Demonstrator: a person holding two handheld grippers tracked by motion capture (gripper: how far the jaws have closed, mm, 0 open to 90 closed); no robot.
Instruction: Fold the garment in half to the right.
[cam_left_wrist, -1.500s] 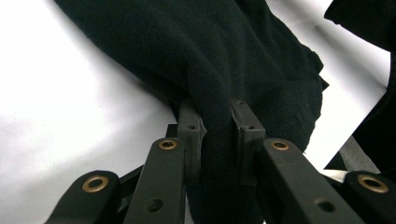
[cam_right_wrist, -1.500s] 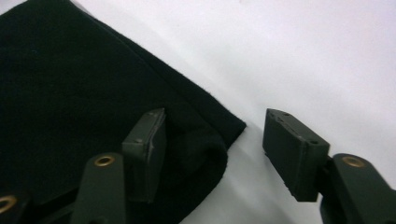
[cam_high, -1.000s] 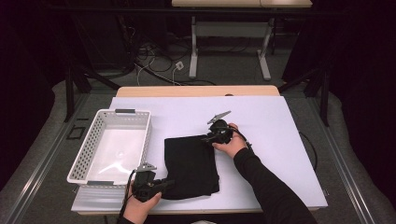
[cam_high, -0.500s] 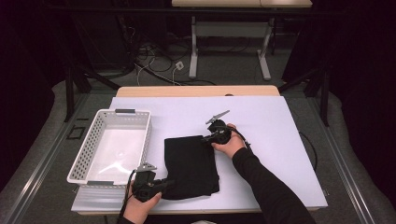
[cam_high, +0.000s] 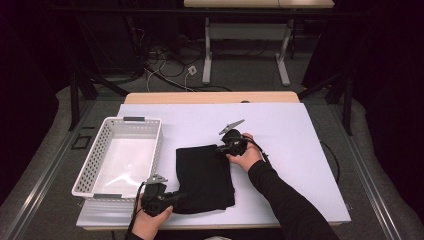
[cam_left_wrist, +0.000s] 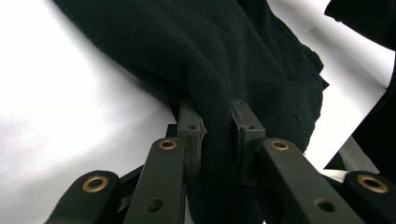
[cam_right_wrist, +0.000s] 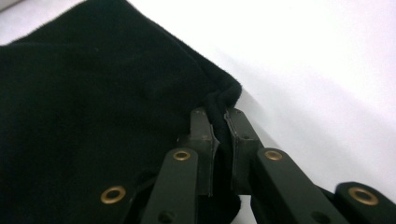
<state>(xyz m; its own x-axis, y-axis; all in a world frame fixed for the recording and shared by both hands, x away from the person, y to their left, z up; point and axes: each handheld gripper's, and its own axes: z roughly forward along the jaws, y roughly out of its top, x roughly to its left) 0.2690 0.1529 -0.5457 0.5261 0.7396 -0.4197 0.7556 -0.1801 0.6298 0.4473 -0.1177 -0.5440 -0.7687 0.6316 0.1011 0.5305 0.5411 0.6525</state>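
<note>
A black cloth (cam_high: 204, 177), folded flat, lies near the middle of the white table (cam_high: 300, 150), just right of the white basket (cam_high: 90, 165). The left gripper (cam_high: 175, 197) holds the cloth's near left corner; in the left gripper view its jaws are clamped on a thick ridge of the fabric (cam_left_wrist: 215, 126), and the pads are partly buried in it. The right gripper (cam_high: 222, 148) is at the far right corner. Its jaws have just been closing, and in the right gripper view they pinch the rolled edge of the cloth (cam_right_wrist: 219, 112) between them. From the high view both pairs of jaws are hard to make out, black against black cloth. The person's left hand (cam_high: 150, 220) is cut off by the bottom edge. How many layers the cloth has, I cannot tell.
</note>
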